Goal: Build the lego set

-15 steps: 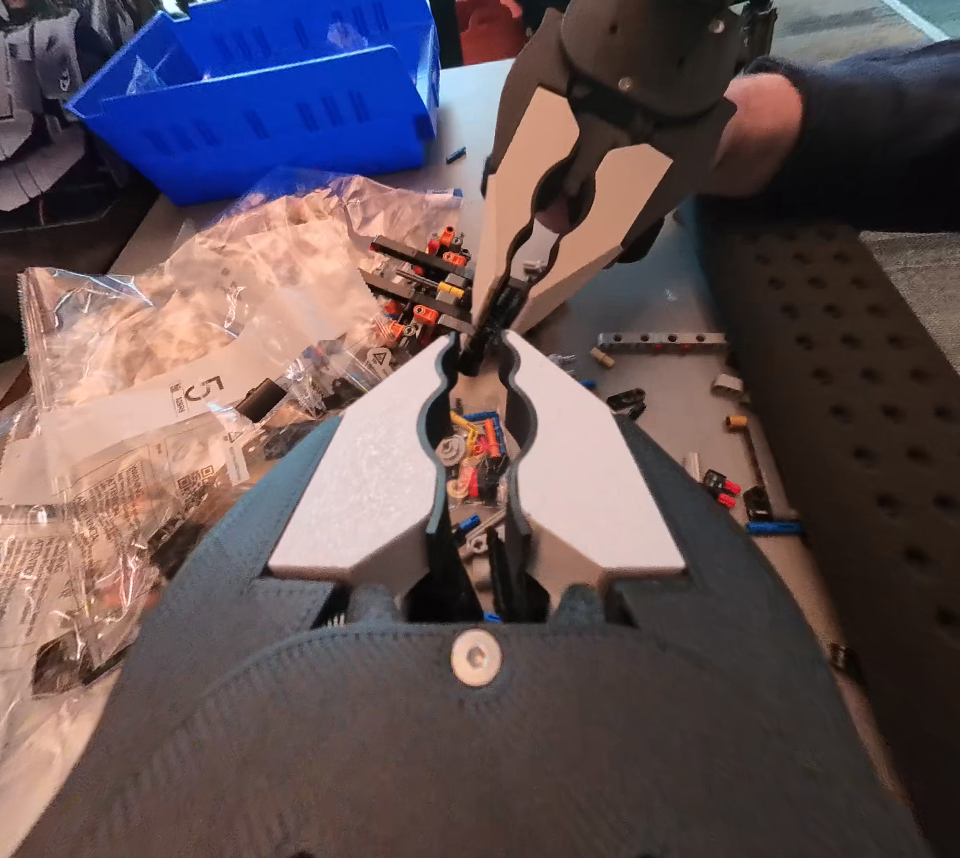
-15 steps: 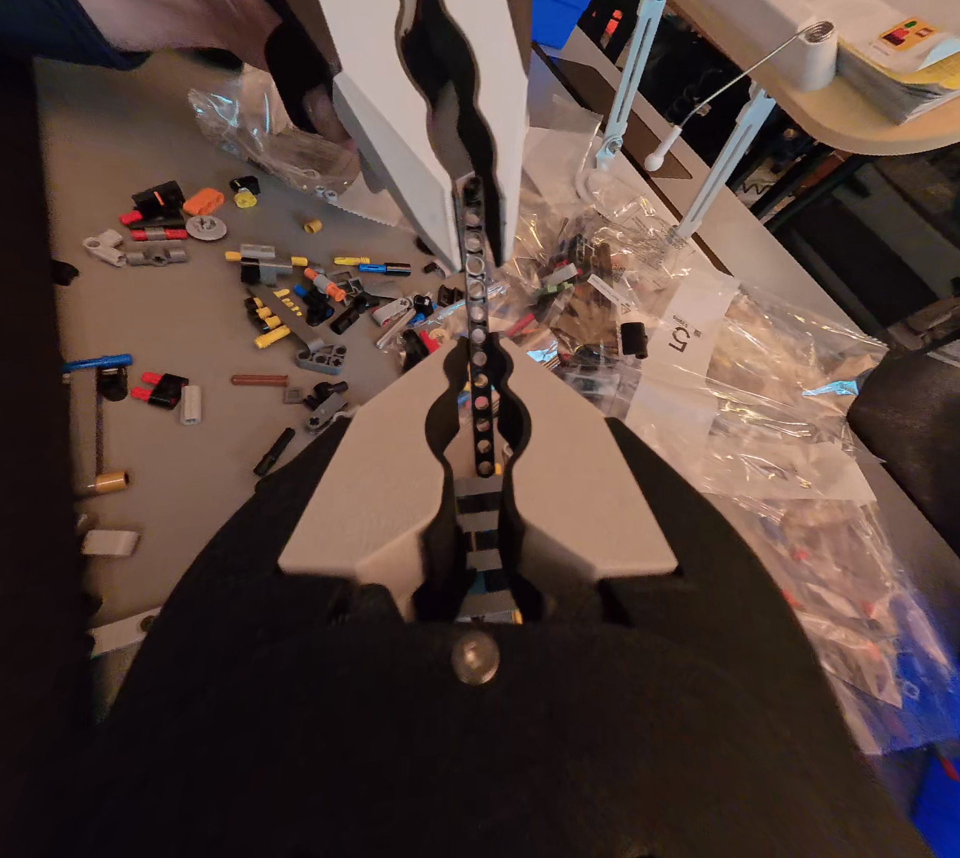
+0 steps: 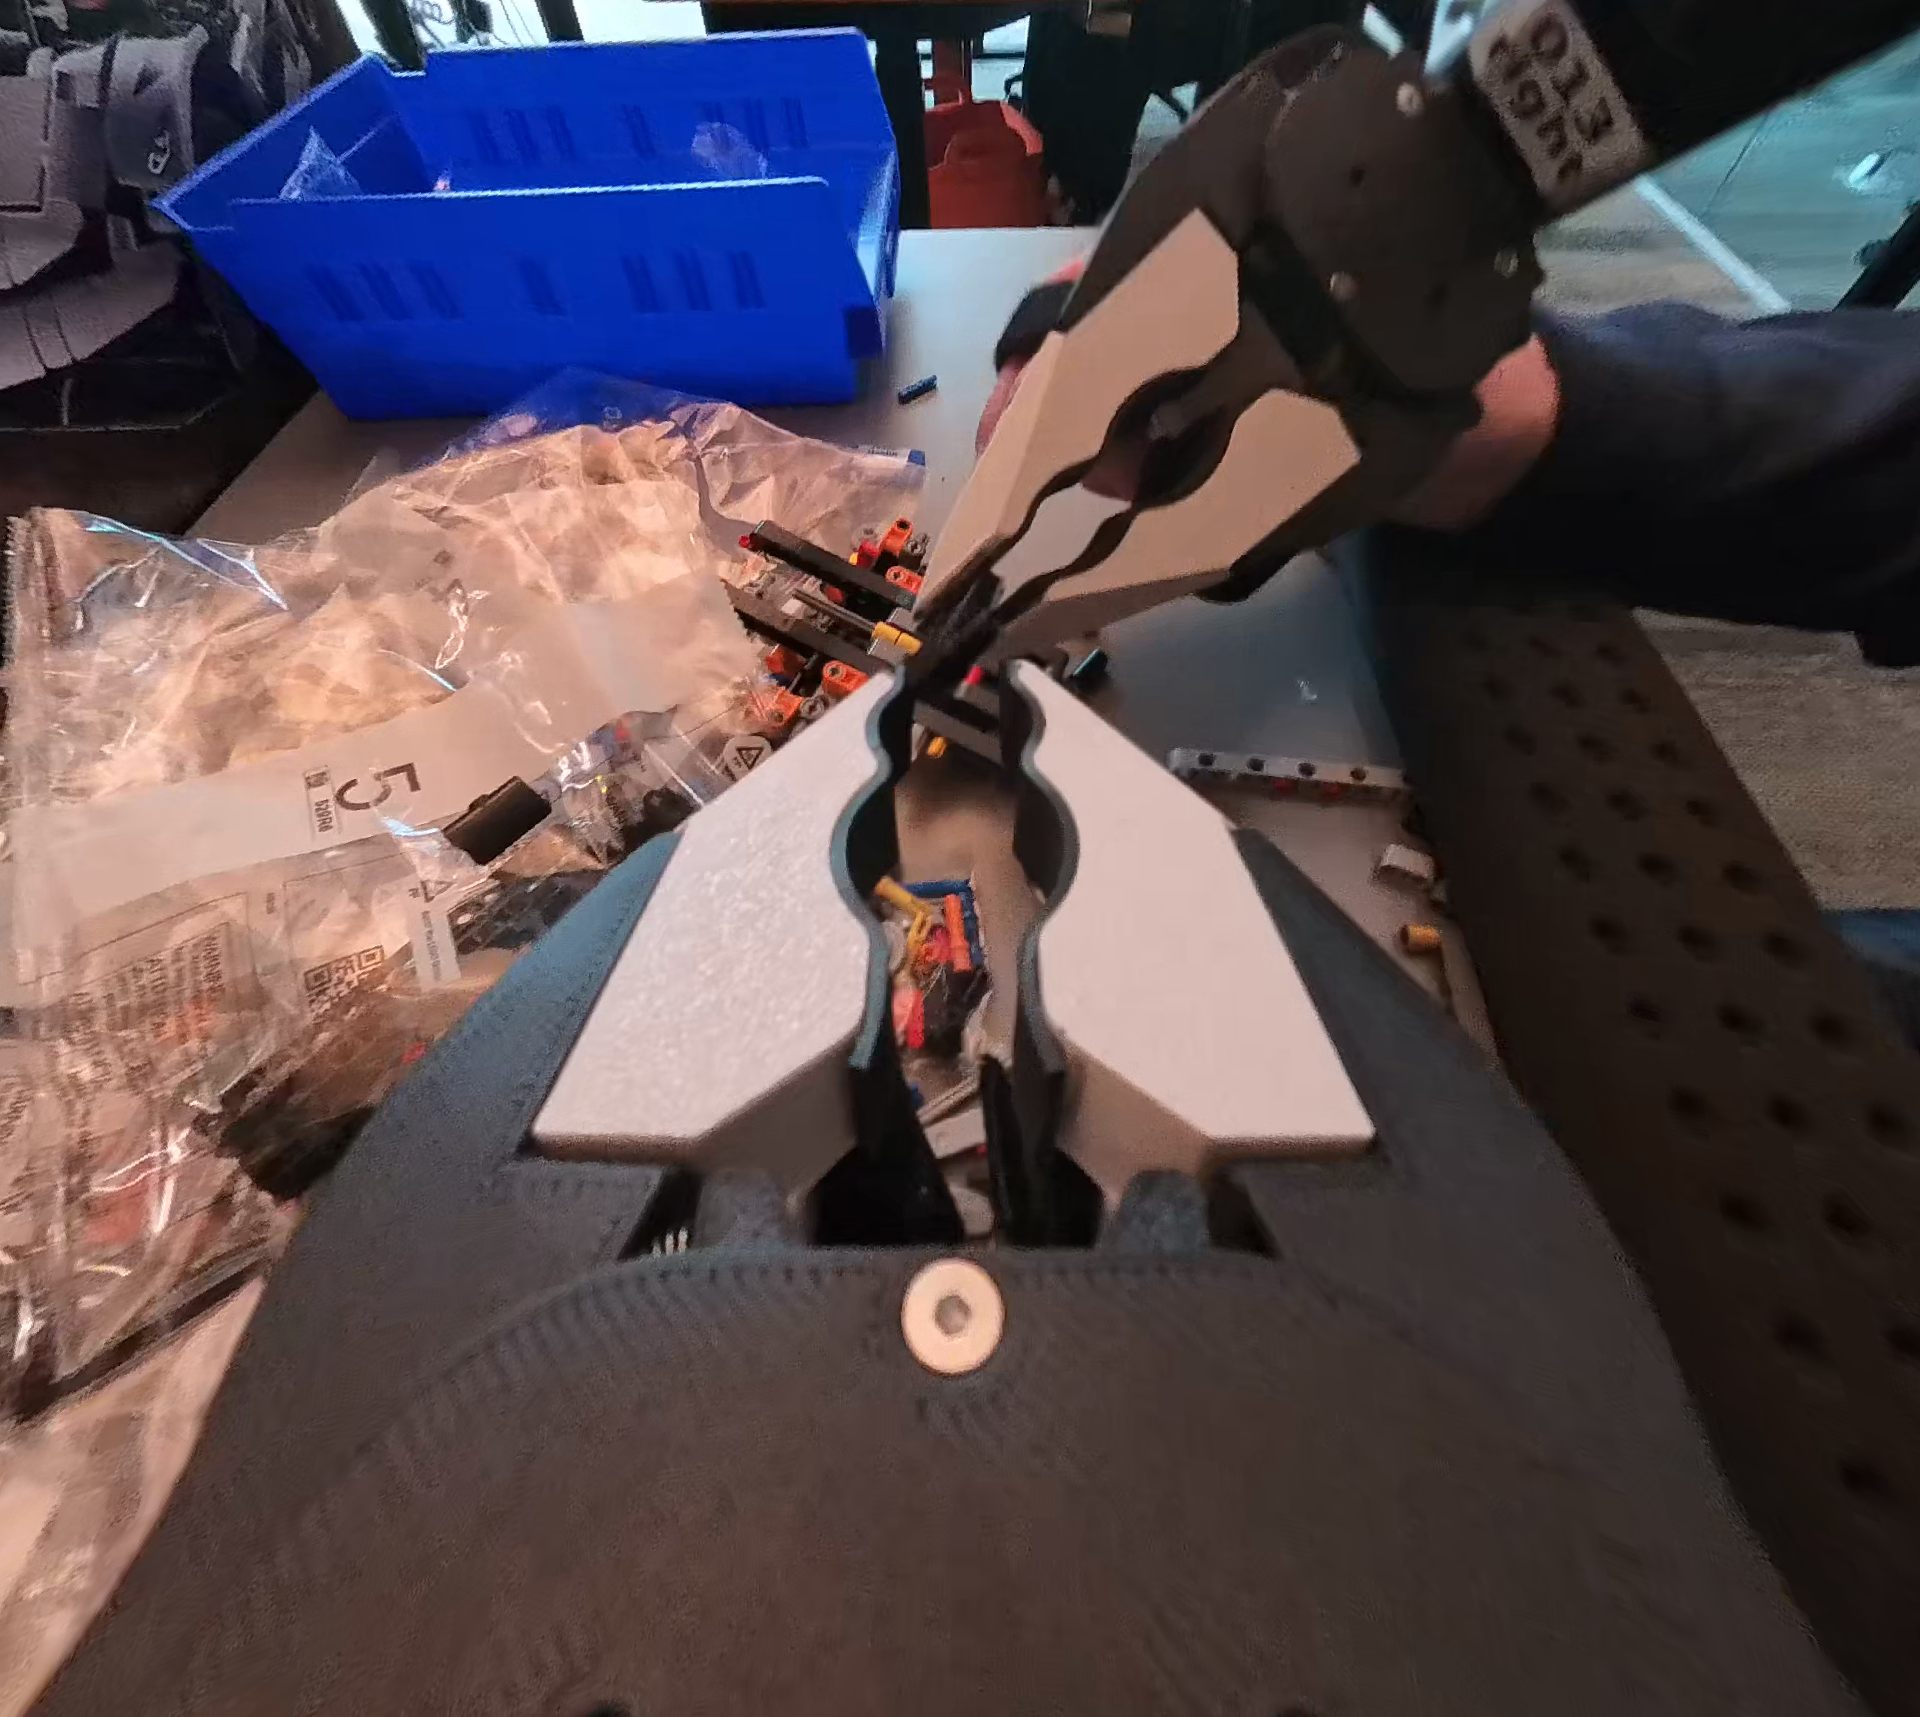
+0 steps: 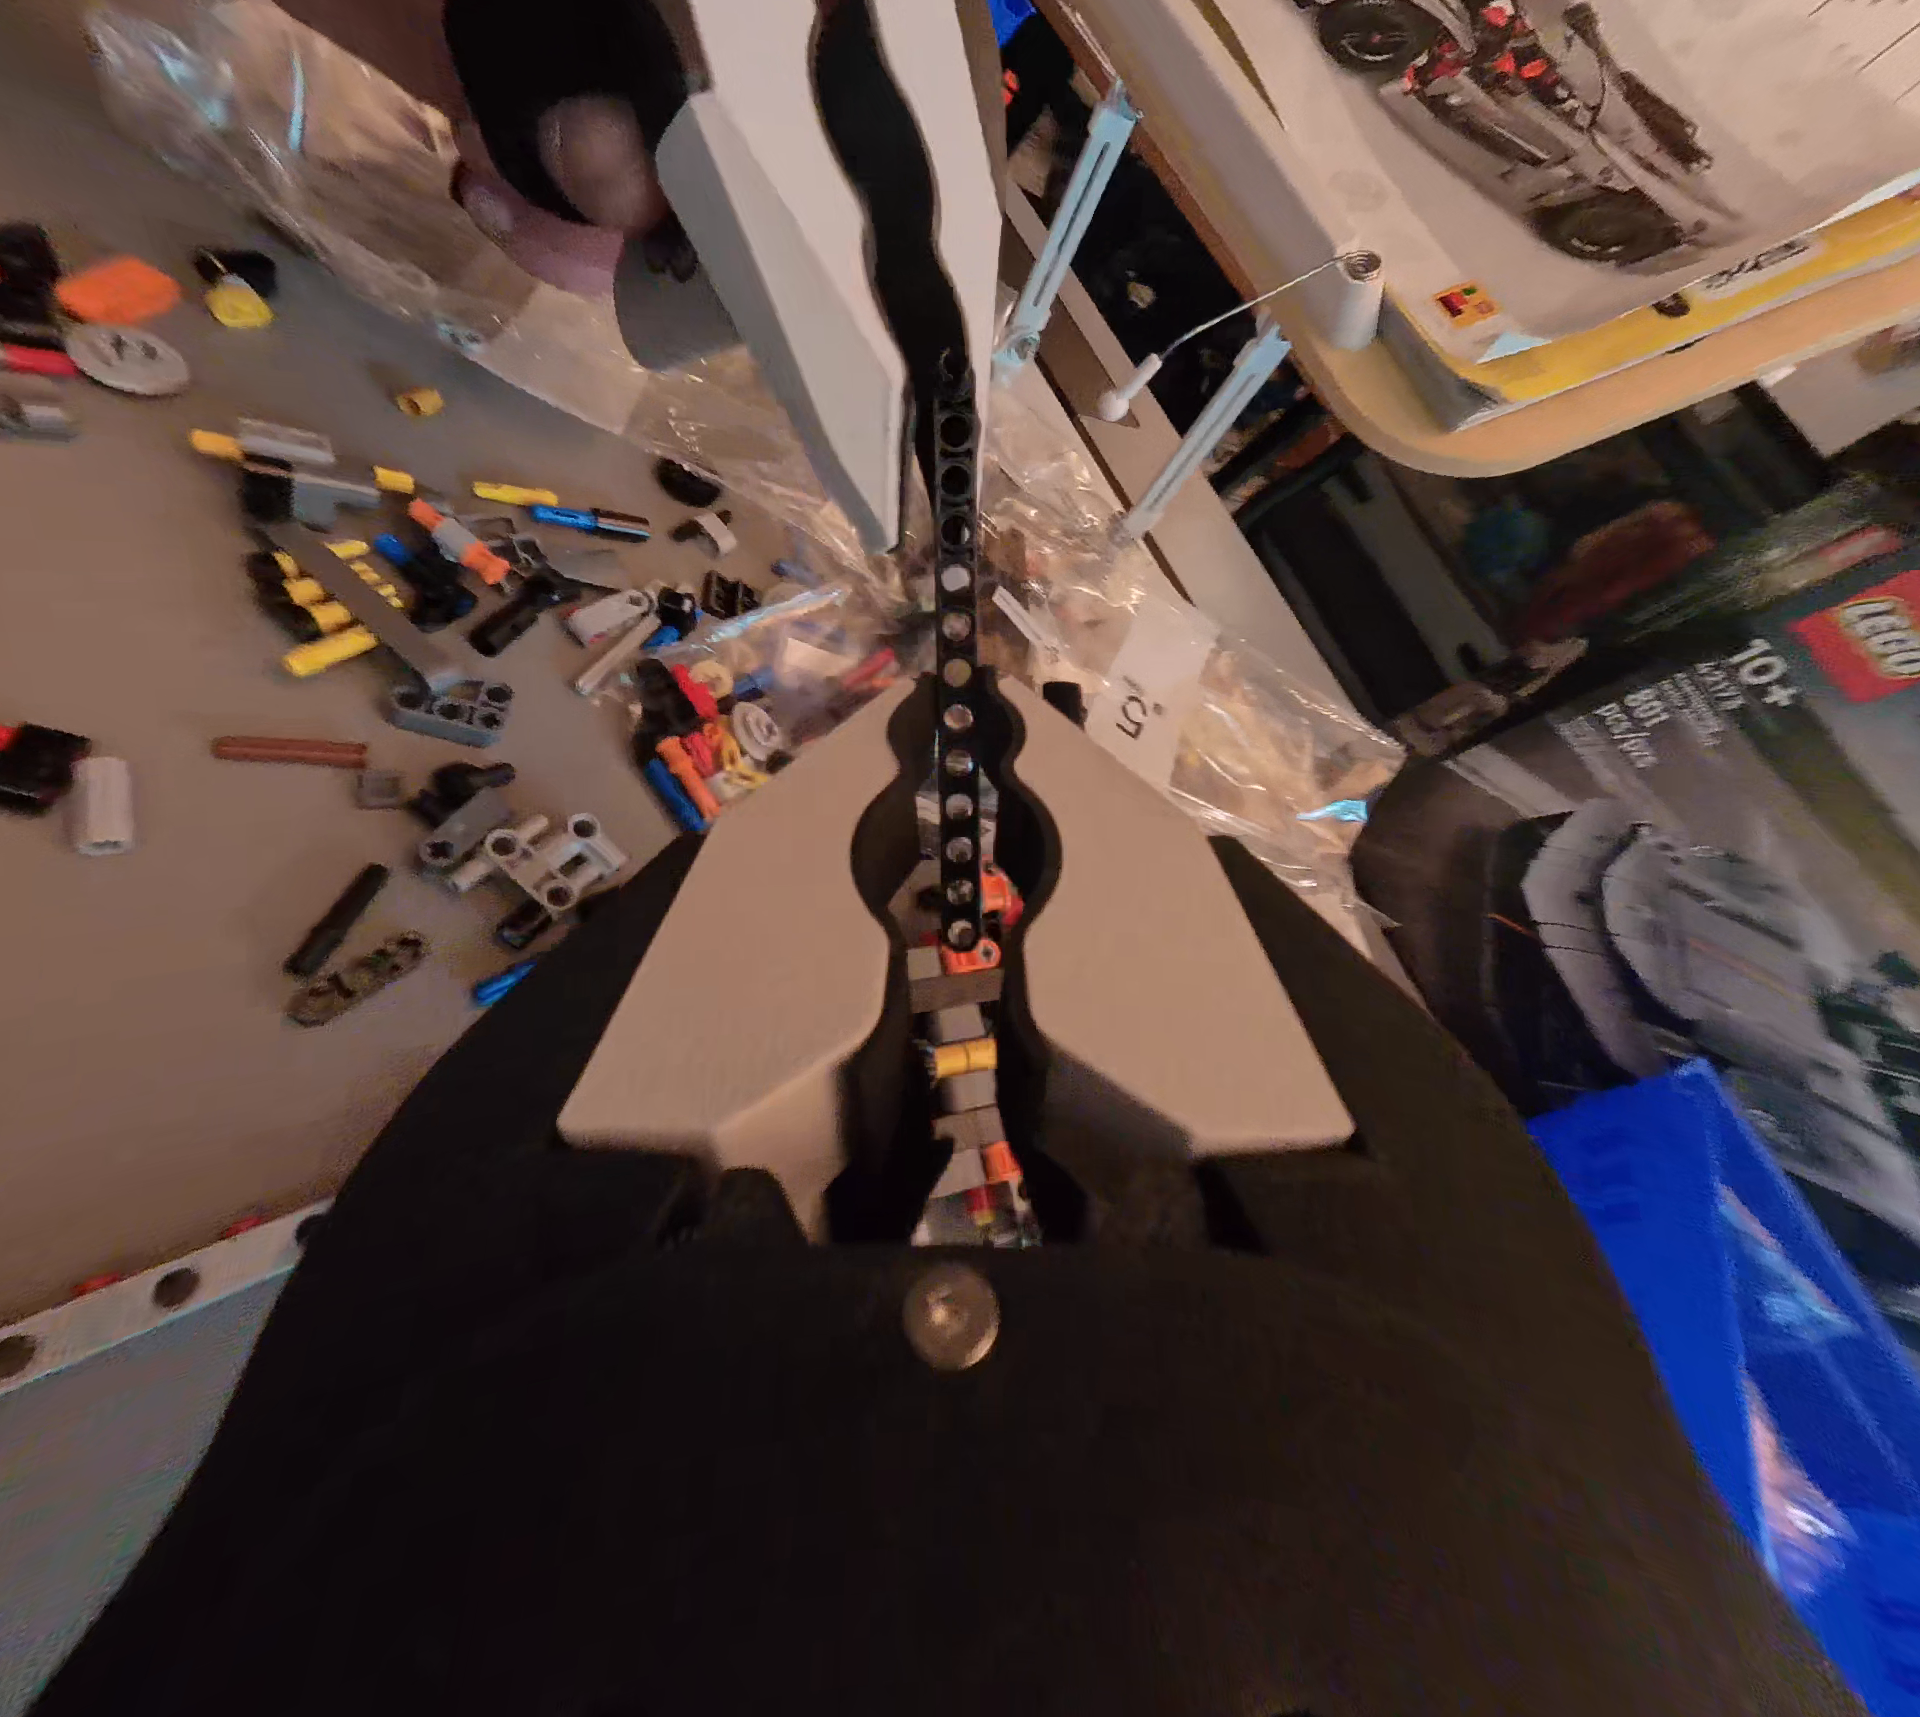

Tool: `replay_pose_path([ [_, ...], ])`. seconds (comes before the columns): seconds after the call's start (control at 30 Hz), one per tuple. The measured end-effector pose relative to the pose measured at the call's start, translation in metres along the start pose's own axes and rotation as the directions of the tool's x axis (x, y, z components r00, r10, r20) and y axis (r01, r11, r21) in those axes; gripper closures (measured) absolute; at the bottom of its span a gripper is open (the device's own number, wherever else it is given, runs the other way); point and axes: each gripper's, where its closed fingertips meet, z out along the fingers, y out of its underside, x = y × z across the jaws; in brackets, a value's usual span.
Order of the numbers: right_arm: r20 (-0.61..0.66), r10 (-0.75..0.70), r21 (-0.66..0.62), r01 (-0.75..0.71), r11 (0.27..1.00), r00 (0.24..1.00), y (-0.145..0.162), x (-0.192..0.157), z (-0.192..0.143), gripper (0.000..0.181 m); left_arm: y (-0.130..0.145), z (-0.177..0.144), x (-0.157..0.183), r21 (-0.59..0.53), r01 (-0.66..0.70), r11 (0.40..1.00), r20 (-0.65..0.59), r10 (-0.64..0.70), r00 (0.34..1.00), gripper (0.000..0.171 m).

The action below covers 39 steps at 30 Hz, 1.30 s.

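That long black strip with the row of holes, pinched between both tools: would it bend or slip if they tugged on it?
The black beam looks like rigid plastic and runs straight between both sets of jaws, so it probably would not flop. It is thin and smooth, so it might pivot or slide in a pinch grip. The small orange and yellow parts joined at its near end could perhaps pop off under a hard pull.

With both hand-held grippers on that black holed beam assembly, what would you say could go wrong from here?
1. The right hand-held gripper and left hand-held gripper each pinch the thin black holed beam at separate points; pulling unevenly might bend it or pop the orange and yellow connectors loose.
2. It hangs over scattered small loose pieces and clear plastic bags; anything dropped could get lost there.
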Motion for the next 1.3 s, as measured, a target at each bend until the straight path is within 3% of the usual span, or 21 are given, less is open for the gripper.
replay_pose_path([
  [0.2,-0.021,-0.036,-0.020,0.036,0.999,0.999,0.001,0.000,0.001,0.177,-0.004,0.003,-0.001,0.036,0.025,0.999,-0.001,-0.025,1.000,0.162],
  [0.43,0.152,0.235,0.096,-0.251,0.963,0.960,-0.009,-0.003,-0.005,0.177,-0.005,0.002,0.003,0.041,-0.058,0.997,0.007,0.058,0.998,0.161],
  [0.53,0.210,0.286,0.109,-0.313,0.943,0.935,-0.010,-0.006,-0.008,0.177,-0.005,0.003,0.003,0.051,-0.066,0.997,0.007,0.065,0.998,0.163],
  [1.3,0.320,0.318,0.062,-0.354,0.933,0.893,-0.007,-0.022,-0.006,0.177,-0.005,0.003,0.012,0.054,-0.110,0.992,-0.035,0.112,0.993,0.159],
])
